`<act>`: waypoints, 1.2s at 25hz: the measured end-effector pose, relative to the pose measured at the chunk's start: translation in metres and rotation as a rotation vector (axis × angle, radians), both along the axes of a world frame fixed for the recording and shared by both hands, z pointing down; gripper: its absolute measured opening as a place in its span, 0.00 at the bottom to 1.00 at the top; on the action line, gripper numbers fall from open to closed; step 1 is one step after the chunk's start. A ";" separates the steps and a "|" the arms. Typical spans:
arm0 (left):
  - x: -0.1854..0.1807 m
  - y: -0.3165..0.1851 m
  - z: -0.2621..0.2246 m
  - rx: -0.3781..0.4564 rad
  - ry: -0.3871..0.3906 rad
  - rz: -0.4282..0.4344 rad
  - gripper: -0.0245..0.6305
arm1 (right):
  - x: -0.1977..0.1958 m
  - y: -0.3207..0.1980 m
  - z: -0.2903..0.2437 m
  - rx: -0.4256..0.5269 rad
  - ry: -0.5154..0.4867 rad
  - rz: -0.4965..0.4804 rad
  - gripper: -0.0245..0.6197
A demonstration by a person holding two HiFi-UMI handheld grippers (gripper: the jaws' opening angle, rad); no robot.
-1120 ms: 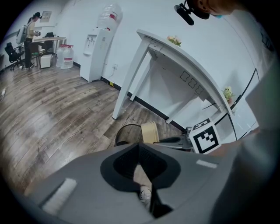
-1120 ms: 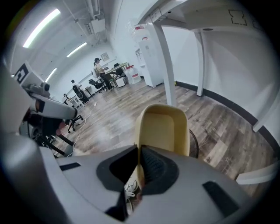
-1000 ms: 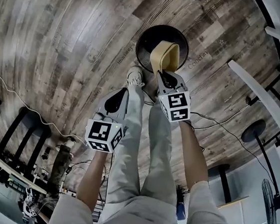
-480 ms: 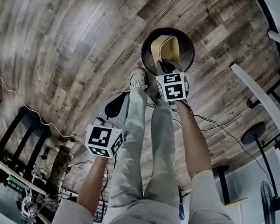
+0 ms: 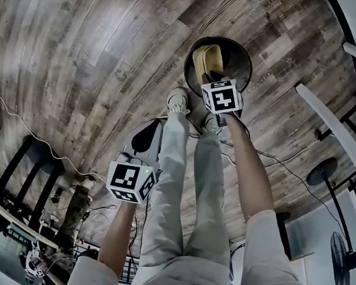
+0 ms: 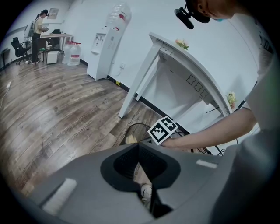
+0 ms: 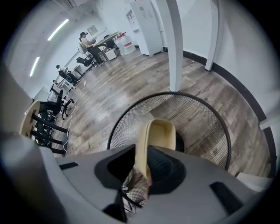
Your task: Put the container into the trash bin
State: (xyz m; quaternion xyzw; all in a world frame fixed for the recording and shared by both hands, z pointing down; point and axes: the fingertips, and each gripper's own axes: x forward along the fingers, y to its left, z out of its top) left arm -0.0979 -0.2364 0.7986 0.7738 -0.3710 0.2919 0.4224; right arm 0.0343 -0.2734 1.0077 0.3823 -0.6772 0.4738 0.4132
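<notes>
Here the right gripper [image 7: 142, 175] hung just above the trash bin [image 7: 197, 113]. Its jaws were only slightly apart and opening, with one wall of the beige container [image 7: 159, 131] still pinched upright between them, over the trash bin's mouth. The left gripper [image 6: 142, 175], well back from the trash bin, had its jaws nearly together, holding nothing.

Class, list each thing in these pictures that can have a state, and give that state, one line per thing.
container: on edge between the right gripper's jaws, over the trash bin's open top, not yet released.
trash bin: upright, open at the top.
right gripper: jaws opening, container between them.
left gripper: jaws together, nothing held.
</notes>
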 end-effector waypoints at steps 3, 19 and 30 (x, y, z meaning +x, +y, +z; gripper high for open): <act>-0.003 0.000 0.000 0.005 -0.003 -0.005 0.05 | -0.003 -0.003 -0.001 0.007 -0.004 0.006 0.23; 0.013 -0.008 -0.025 0.054 0.016 0.008 0.05 | 0.006 -0.003 -0.055 0.162 -0.026 0.065 0.24; 0.028 -0.018 -0.045 0.100 0.008 0.036 0.05 | 0.019 -0.001 -0.132 0.347 -0.060 0.166 0.13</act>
